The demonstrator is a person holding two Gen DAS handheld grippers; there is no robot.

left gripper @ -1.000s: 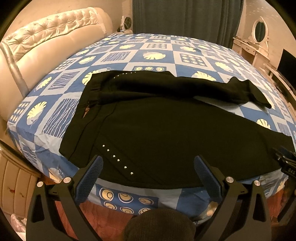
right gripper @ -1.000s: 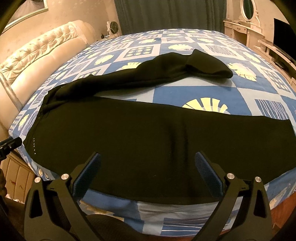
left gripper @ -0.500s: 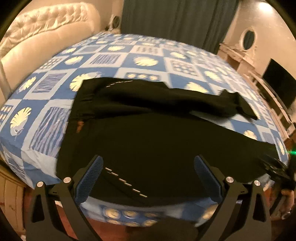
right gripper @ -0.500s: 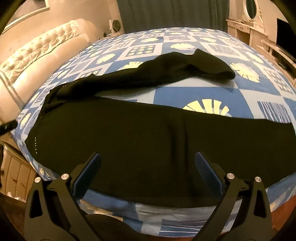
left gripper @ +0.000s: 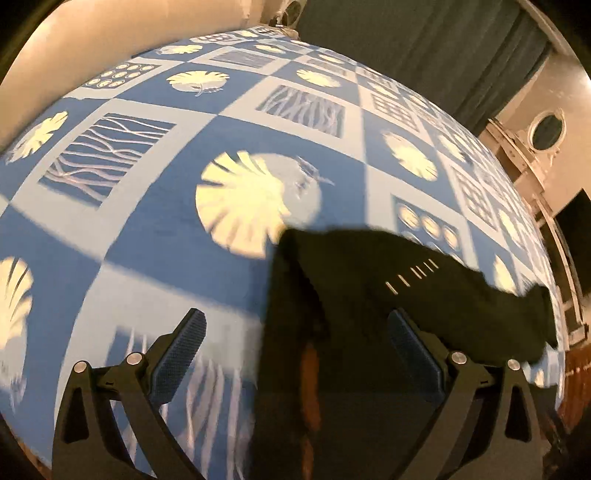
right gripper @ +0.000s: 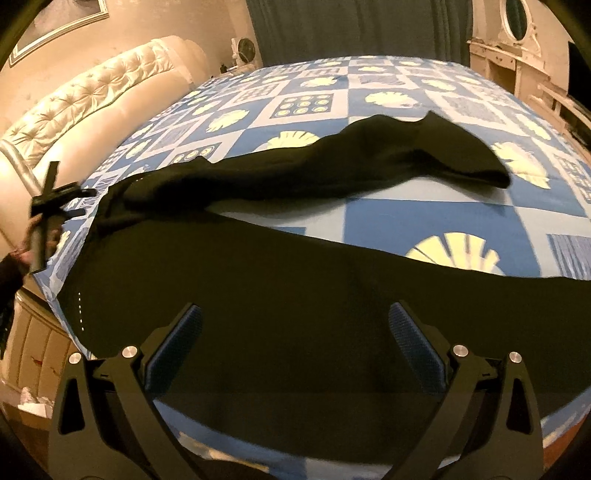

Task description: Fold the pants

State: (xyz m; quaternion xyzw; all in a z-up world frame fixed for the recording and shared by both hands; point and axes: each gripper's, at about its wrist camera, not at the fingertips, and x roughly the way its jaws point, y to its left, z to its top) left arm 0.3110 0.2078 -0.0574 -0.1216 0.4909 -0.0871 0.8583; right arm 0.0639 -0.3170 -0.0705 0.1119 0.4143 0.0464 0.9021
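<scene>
two spread grippers, left (left gripper: 297, 354) and right (right gripper: 295, 349), hover over black pants (right gripper: 280, 280) filling the lower frame on a blue bed (right gripper: 424, 221).

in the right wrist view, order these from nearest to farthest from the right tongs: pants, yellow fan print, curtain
From the right tongs:
1. pants, directly under and ahead, spread across the bed.
2. yellow fan print, ahead to the right, beyond the near leg.
3. curtain, far end of the room.

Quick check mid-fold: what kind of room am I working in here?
Most likely a home bedroom. The black pants lie spread on a bed with a blue-and-white patchwork sheet, a tufted cream padded headboard sits at one side, and a white dressing table with an oval mirror stands by dark curtains.
</scene>
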